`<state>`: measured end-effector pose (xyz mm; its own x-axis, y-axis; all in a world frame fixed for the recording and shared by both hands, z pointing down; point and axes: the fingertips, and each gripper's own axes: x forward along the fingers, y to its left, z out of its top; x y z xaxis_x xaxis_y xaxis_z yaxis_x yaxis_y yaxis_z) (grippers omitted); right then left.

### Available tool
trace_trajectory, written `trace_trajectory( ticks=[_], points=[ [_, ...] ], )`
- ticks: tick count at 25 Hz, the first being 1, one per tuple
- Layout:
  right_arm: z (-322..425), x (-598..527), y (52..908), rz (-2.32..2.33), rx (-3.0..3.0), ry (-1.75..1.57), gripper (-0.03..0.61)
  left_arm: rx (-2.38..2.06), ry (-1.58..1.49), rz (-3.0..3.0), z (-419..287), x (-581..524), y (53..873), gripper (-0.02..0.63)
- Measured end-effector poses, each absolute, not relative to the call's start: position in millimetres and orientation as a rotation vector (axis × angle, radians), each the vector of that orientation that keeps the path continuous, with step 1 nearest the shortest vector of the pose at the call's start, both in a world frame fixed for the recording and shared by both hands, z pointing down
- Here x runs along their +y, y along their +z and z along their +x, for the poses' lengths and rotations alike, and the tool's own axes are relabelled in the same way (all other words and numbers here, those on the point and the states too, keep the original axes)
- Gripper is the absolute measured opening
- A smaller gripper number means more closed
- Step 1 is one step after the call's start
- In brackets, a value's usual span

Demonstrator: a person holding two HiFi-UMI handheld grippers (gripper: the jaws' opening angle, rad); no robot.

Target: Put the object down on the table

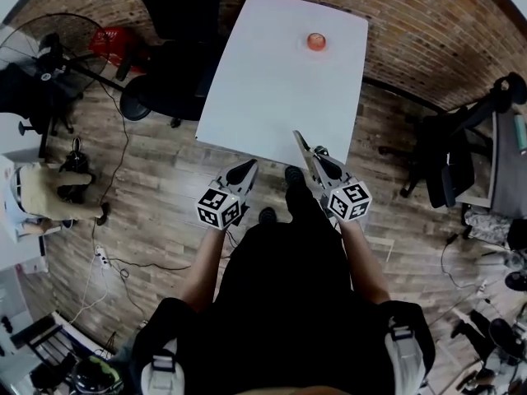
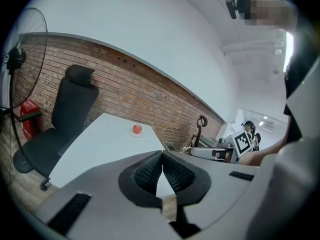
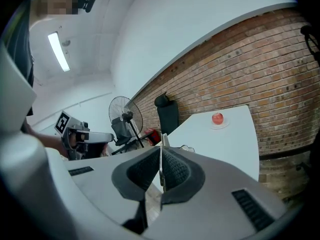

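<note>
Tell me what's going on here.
A person stands at a white table with a claw in each hand. The right claw is shut on a thin flat object near the table's front edge, not yet set down. The left claw is shut, empty. A red fruit sits at the far end.

Your views are evenly lit and sharp. The white table (image 1: 272, 81) is brightest, with no glare. Up-left of it glows a ceiling strip light (image 3: 59, 51) (right gripper view). Fisheye bending curves and darkens the corners around the table.
</note>
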<state>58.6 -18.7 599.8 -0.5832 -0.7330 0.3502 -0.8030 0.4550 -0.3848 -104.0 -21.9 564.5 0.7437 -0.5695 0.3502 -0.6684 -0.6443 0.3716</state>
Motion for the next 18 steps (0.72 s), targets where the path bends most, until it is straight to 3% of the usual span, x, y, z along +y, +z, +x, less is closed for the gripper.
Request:
trace_trajectory(
  ticks=[18],
  points=[
    [67, -106, 636, 1.174, -2.535, 0.815, 0.002, -1.130, 0.271, 2.364, -110, -84, 560, 0.020]
  ],
)
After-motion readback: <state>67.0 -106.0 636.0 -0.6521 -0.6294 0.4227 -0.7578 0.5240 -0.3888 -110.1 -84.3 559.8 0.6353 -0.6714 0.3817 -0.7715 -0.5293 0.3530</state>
